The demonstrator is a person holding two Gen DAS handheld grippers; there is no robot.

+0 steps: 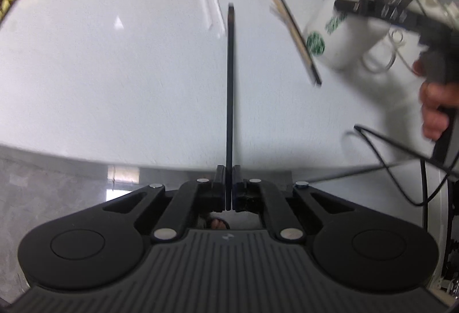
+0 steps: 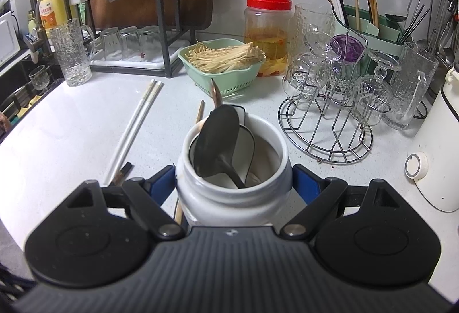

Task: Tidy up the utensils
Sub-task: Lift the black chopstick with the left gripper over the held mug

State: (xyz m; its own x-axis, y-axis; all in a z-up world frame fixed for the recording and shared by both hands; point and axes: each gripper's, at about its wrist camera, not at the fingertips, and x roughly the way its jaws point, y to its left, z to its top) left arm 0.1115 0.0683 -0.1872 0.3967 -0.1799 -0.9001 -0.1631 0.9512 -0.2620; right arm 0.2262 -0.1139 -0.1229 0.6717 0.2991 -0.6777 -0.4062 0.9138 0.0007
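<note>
My right gripper (image 2: 233, 184) is shut on a white ceramic jar (image 2: 229, 192), one finger on each side of its neck. A dark spoon (image 2: 218, 138) and a copper-coloured handle (image 2: 215, 95) stand in the jar. The left wrist view shows the same jar (image 1: 344, 35) with a green logo at the right, tilted. My left gripper (image 1: 231, 9) hovers over the white counter (image 1: 114, 69), fingers pressed together, nothing visible between them. A pair of white chopsticks (image 2: 134, 126) lies left of the jar. A wooden chopstick (image 1: 287, 23) and a black one (image 1: 311, 66) lie beside it.
Behind the jar stand a green basket of mushrooms (image 2: 221, 75), a red-lidded jar (image 2: 268, 26), a wire rack of glasses (image 2: 327, 118) and a green utensil caddy (image 2: 373, 26). A white appliance (image 2: 439, 146) is at right. A hand (image 1: 436, 112) and cable (image 1: 401, 155) are near the counter edge.
</note>
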